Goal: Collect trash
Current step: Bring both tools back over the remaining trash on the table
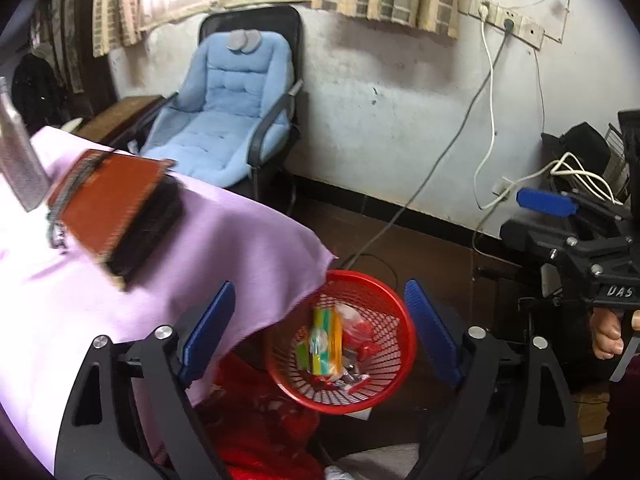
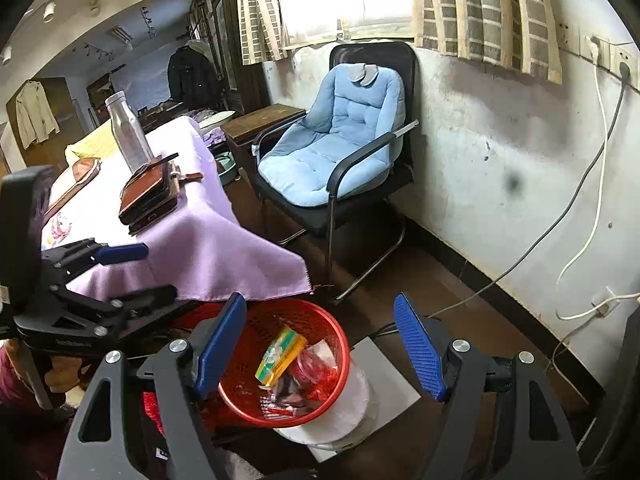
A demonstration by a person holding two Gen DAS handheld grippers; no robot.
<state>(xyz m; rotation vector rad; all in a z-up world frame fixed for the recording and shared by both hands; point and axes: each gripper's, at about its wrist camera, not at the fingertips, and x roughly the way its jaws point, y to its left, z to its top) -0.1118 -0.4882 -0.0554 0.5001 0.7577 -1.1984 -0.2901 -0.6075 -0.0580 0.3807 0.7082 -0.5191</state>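
**A:** Where do your two grippers stand right now?

**B:** Your left gripper (image 1: 320, 332) is spread wide, its blue pads well apart, and nothing sits between them. It hangs over the red mesh basket (image 1: 404, 344), pointing down at it. Your right gripper (image 2: 320, 352) is also wide open and empty, aimed down at the same basket (image 2: 240, 400) from the other side.

**A:** And the trash?

**B:** It lies inside the basket. You can see a yellow and green packet (image 1: 326, 340) standing on edge among clear and red wrappers (image 1: 356, 332). From your right wrist view that packet (image 2: 280, 356) leans against the basket's inner wall, with small wrappers (image 2: 288, 396) at the bottom beside it.

**A:** Where is the basket itself?

**B:** On the floor, just beside the hanging corner of the lilac tablecloth (image 1: 240, 240). In your right wrist view it rests on a white round thing (image 2: 352, 412) that sits on a grey slab (image 2: 392, 372).

**A:** What is left on the table?

**B:** A brown notebook stack (image 2: 148, 196) near the cloth's edge, and a steel bottle (image 2: 128, 136) upright just behind it. In your left wrist view the notebook (image 1: 116, 208) is blurred.

**A:** Can you see each gripper from the other?

**B:** Yes. Your right gripper shows at the right edge of the left view, one blue pad (image 1: 546, 202) sticking out, fingers of your hand (image 1: 606, 334) below it. Your left gripper shows at the left of the right view, its pad (image 2: 122, 253) over the cloth.

**A:** Anything behind?

**B:** A black chair with a blue cushion (image 2: 340, 136) against the wall.
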